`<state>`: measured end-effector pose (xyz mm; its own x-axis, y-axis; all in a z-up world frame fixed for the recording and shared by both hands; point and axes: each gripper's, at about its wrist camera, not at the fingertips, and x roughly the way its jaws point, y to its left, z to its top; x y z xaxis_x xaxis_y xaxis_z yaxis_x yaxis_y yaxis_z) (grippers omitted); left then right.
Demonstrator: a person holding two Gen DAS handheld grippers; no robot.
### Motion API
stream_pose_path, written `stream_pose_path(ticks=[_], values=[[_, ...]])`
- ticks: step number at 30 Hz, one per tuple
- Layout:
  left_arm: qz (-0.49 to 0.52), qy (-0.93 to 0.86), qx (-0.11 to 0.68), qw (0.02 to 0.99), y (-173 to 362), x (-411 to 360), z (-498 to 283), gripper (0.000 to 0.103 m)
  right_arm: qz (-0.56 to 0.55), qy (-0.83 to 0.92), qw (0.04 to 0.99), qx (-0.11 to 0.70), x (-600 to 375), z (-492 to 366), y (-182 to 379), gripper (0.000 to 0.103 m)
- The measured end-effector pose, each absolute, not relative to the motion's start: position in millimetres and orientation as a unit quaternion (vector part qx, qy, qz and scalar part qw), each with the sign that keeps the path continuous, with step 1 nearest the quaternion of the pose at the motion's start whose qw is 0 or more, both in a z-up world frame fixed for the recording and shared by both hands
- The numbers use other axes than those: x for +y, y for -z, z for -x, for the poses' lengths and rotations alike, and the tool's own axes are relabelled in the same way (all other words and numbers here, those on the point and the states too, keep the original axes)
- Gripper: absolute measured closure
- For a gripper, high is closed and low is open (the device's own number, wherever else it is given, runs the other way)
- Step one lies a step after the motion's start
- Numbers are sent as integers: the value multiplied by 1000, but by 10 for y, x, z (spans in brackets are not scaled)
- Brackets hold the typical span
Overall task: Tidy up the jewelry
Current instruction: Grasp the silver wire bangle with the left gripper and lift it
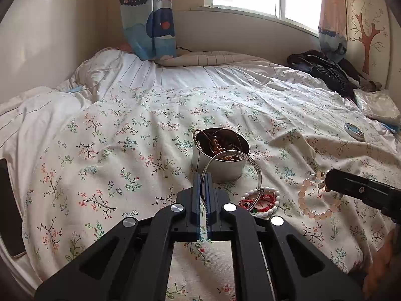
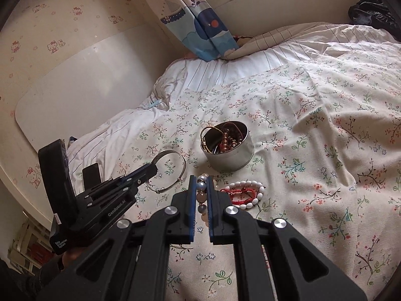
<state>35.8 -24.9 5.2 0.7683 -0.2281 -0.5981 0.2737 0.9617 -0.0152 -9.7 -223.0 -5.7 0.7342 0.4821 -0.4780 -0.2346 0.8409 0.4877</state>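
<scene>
A round metal tin (image 1: 220,168) (image 2: 231,159) holding several bracelets stands on the floral bedspread. My left gripper (image 1: 204,178) (image 2: 153,169) is shut on a silver bangle (image 1: 255,170) (image 2: 175,154) and holds it upright just in front of the tin. My right gripper (image 2: 201,183) (image 1: 327,179) is shut on a pale pink bead bracelet (image 1: 313,213) (image 2: 201,195) that lies on the bed. A white bead bracelet (image 1: 269,212) (image 2: 250,185) and a red cord bracelet (image 1: 260,199) (image 2: 236,194) lie together between the two grippers.
A round tin lid (image 1: 354,130) lies far right on the bedspread (image 1: 125,150). A phone (image 1: 8,208) (image 2: 90,175) lies at the bed's left edge. Dark clothing (image 1: 325,70) is piled at the back right. Curtains (image 1: 147,17) and a window are behind the bed.
</scene>
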Motion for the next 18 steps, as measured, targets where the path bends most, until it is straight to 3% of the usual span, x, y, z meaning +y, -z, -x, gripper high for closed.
stream_pose_path(ticks=[18], values=[[-20, 145, 279, 949, -168, -205, -275, 100, -200, -197, 923, 261, -2202, 216, -85, 94]])
